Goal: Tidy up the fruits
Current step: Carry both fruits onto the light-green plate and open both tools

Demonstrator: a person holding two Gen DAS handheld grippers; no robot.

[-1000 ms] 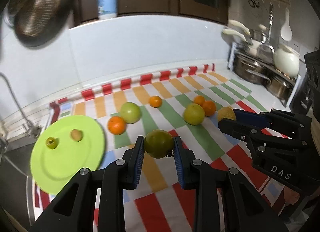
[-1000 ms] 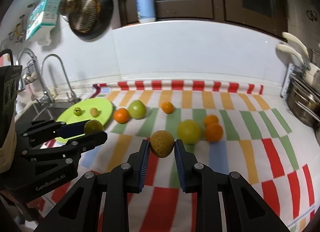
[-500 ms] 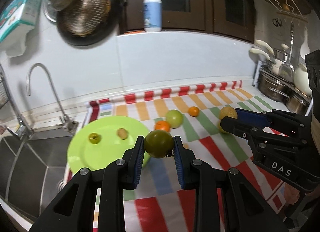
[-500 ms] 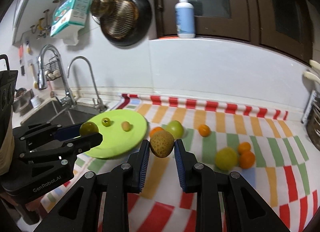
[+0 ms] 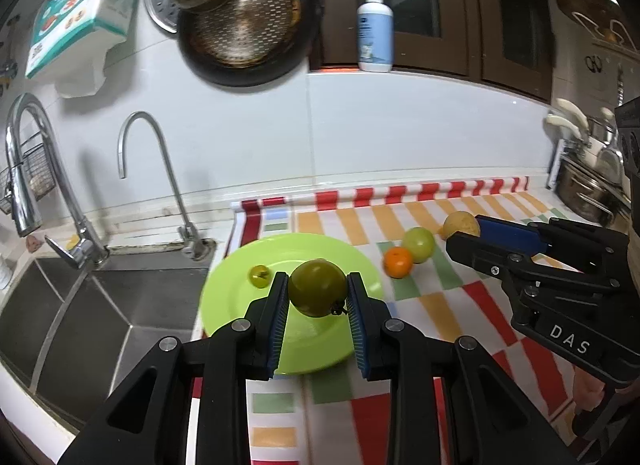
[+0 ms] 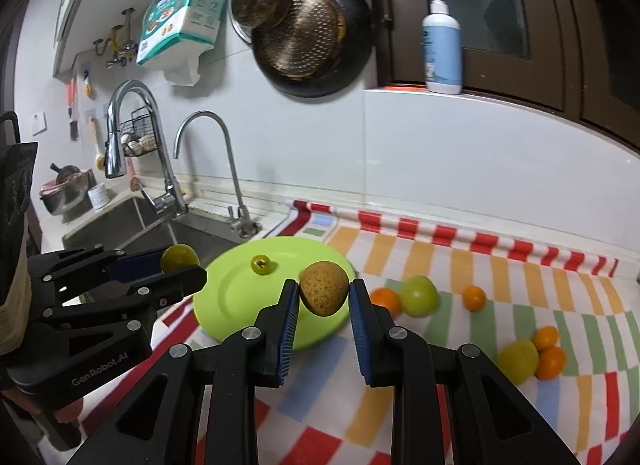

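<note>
left tongs (image 5: 317,297) clamp dark green fruit (image 5: 317,287) | right tongs (image 6: 324,299) clamp speckled brown fruit (image 6: 324,293) | over green plate (image 6: 236,293)

Green fruit (image 5: 318,287) hides part of the plate (image 5: 236,297) (its middle).

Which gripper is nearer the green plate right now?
Left. The left gripper hangs over the green plate; the right gripper is off its right side, beyond the rim.
</note>
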